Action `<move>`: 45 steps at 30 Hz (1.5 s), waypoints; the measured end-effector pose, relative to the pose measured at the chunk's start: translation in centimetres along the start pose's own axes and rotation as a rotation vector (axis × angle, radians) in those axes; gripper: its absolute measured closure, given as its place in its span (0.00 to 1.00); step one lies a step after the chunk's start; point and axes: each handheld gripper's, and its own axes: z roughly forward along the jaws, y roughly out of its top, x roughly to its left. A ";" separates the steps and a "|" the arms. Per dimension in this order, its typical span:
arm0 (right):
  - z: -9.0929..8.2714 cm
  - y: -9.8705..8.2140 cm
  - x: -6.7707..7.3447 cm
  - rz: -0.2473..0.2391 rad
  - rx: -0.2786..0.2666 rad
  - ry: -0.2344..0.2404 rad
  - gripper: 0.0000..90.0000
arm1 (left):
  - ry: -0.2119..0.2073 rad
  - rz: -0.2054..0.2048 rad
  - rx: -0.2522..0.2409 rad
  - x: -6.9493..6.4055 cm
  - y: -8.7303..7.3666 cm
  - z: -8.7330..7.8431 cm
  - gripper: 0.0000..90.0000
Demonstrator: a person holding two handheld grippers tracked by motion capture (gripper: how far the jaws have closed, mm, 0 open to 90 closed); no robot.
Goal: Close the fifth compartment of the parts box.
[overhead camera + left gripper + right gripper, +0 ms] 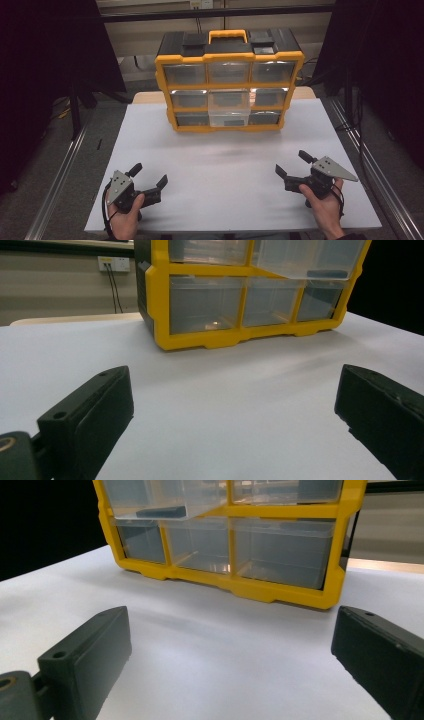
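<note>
A yellow and black organizer case (229, 80) with clear drawers stands upright at the far middle of the white table (230, 165). Its middle drawer (228, 102) in the second row is pulled out and holds a dark flat object (327, 274) (161, 511). My left gripper (148, 176) rests open near the front left of the table, held by a hand. Near the front right, my right gripper (294, 162) is open too. Both point toward the case (250, 295) (230, 535) with nothing between their jaws.
Metal rails (60, 170) run along both sides of the table. Dark curtains (45, 50) hang at the left and right. A wall socket with cables (114, 264) sits behind the case. Bare white tabletop lies between the grippers and the case.
</note>
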 end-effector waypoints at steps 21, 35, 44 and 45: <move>1.4 0.0 2.0 -0.052 0.019 0.156 0.03 | -0.017 0.011 0.010 -0.4 0.0 0.2 0.03; 2.8 1.6 3.4 -0.068 -0.021 0.217 0.05 | -0.019 0.013 0.008 -0.4 0.0 0.2 0.03; 4.0 2.4 4.6 -0.092 -0.031 0.260 0.08 | -0.023 0.012 0.009 -0.3 0.0 0.1 0.03; 4.1 2.5 4.7 -0.095 -0.030 0.263 0.08 | -0.023 0.013 0.009 -0.3 0.0 0.1 0.03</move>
